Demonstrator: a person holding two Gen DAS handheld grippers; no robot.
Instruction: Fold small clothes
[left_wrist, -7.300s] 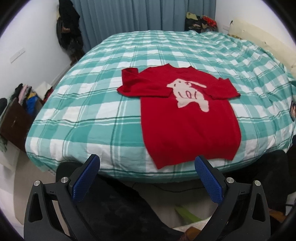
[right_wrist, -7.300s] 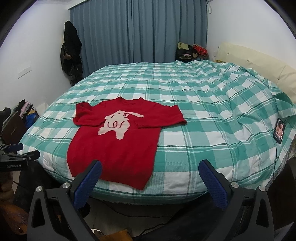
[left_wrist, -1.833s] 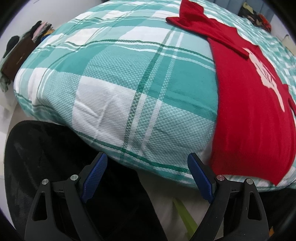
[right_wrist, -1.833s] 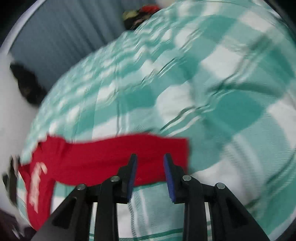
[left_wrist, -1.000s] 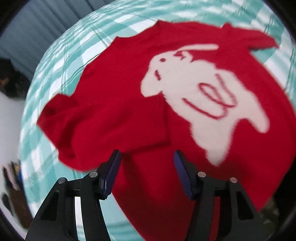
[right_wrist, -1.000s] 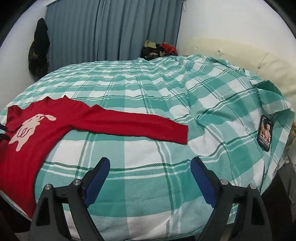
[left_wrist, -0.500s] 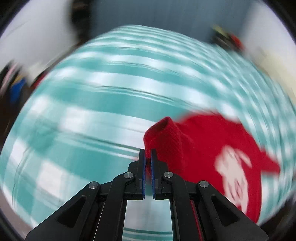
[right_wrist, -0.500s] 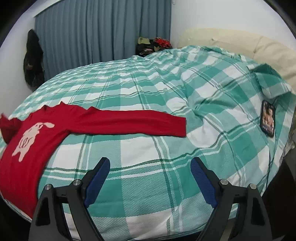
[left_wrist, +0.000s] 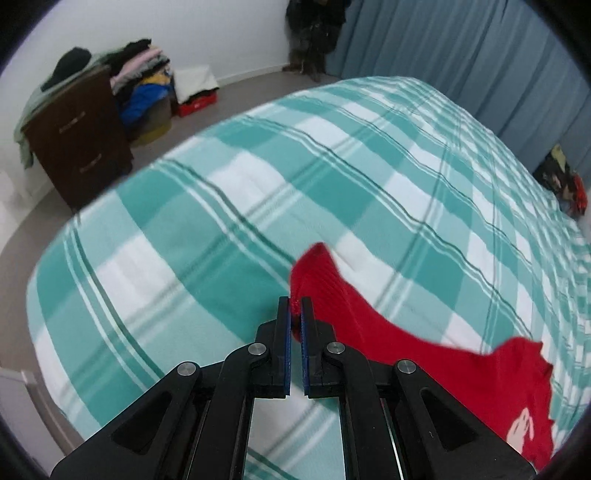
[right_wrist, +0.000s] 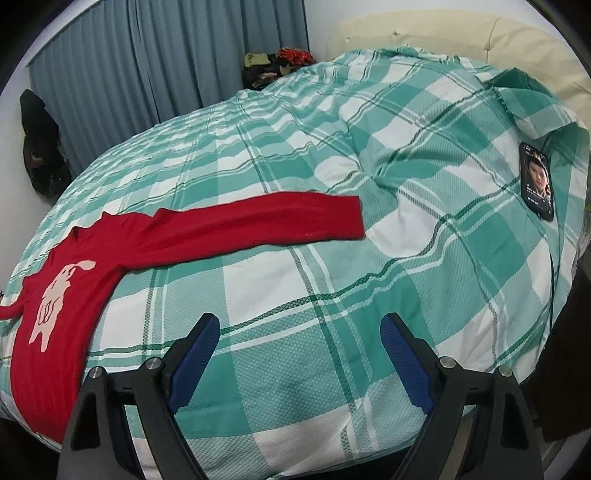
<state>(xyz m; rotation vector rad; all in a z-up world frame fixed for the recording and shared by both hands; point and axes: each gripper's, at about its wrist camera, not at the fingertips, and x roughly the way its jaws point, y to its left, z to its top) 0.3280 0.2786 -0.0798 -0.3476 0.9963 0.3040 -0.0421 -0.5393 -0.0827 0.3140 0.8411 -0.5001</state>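
Note:
A small red sweater (right_wrist: 77, 280) with a pale animal print lies on the green-and-white checked bed (right_wrist: 332, 280). Its right sleeve (right_wrist: 266, 218) lies stretched out flat across the bed. My left gripper (left_wrist: 294, 302) is shut on the end of the left sleeve (left_wrist: 351, 317) and holds it pulled out above the bed (left_wrist: 207, 206); the body of the sweater (left_wrist: 509, 391) trails off to the lower right. My right gripper (right_wrist: 299, 328) is open and empty, over the bed's near edge, well short of the right sleeve.
A phone (right_wrist: 536, 181) lies on the bed at the far right by a cream headboard (right_wrist: 480, 33). Blue curtains (right_wrist: 155, 62) hang behind. A brown drawer unit (left_wrist: 77, 136) with piled clothes (left_wrist: 140, 74) stands on the floor to the left.
My left gripper closed on the left sleeve and has drawn it outward to the left, away from the sweater's body. My right gripper stays open and has barely moved.

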